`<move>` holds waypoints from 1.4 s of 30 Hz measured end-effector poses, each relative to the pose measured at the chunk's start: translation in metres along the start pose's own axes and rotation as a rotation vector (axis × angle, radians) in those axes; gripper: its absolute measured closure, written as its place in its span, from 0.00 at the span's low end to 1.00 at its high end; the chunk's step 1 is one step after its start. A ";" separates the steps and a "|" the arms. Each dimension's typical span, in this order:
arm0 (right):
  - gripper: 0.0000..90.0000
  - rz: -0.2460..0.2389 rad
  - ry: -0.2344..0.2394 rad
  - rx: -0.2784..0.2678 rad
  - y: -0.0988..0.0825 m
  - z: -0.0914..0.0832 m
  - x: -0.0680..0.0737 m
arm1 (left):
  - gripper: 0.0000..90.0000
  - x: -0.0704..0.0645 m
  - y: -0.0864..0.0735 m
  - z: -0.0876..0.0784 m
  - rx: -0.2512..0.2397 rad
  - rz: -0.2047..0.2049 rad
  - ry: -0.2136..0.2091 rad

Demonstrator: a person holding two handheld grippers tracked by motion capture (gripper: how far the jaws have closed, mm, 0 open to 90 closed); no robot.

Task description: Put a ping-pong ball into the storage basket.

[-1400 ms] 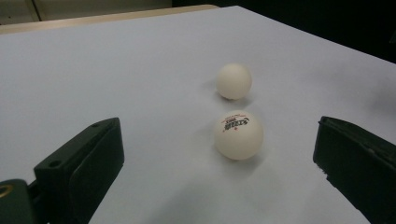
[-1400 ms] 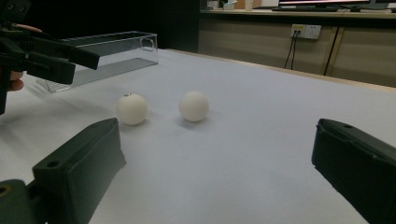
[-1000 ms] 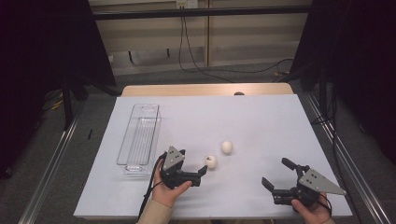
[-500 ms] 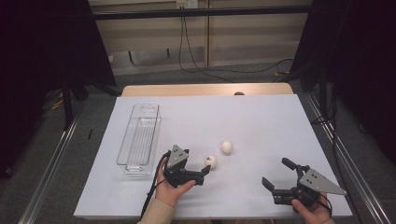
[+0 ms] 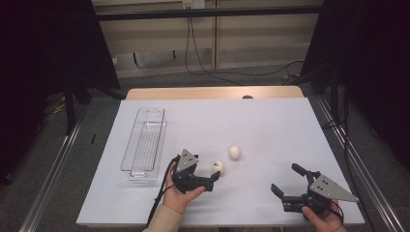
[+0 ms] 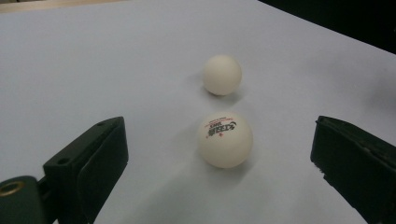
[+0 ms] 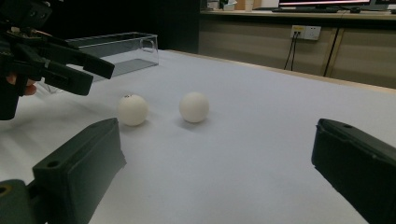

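Two white ping-pong balls lie on the white table (image 5: 270, 125). The nearer ball (image 5: 218, 167) (image 6: 225, 139) carries small print; the plain ball (image 5: 234, 152) (image 6: 222, 74) rests a little beyond it. My left gripper (image 5: 215, 173) is open low over the table, and the printed ball sits between its jaw tips without touching either one. At the front right, my right gripper (image 5: 285, 179) (image 7: 217, 154) is open and holds nothing. It looks across the table at both balls (image 7: 133, 109) (image 7: 194, 107) and at the left gripper (image 7: 56, 60).
A clear plastic tray (image 5: 145, 140) (image 7: 116, 51) stands lengthwise at the table's left, just beyond my left hand. A wooden strip (image 5: 212, 92) runs along the far edge. Metal rails flank the table on both sides.
My left gripper has edged to the right, closing in around the printed ball. Neither ball has moved, and the right gripper is where it was.
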State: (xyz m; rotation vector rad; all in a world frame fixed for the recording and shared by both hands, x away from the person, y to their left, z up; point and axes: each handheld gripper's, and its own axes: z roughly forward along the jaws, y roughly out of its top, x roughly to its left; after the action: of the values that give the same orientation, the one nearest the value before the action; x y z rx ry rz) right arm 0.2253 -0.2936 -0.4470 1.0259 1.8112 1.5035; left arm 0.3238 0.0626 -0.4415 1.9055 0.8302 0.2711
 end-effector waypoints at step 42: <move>0.01 0.002 0.000 -0.001 0.000 0.000 0.000 | 0.14 0.002 0.001 0.024 0.094 0.011 0.024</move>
State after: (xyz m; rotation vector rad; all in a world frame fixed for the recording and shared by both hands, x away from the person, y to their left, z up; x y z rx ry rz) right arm 0.2252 -0.2936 -0.4471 1.0274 1.8104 1.5051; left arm 0.3378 0.0467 -0.4522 1.9985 0.8623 0.2660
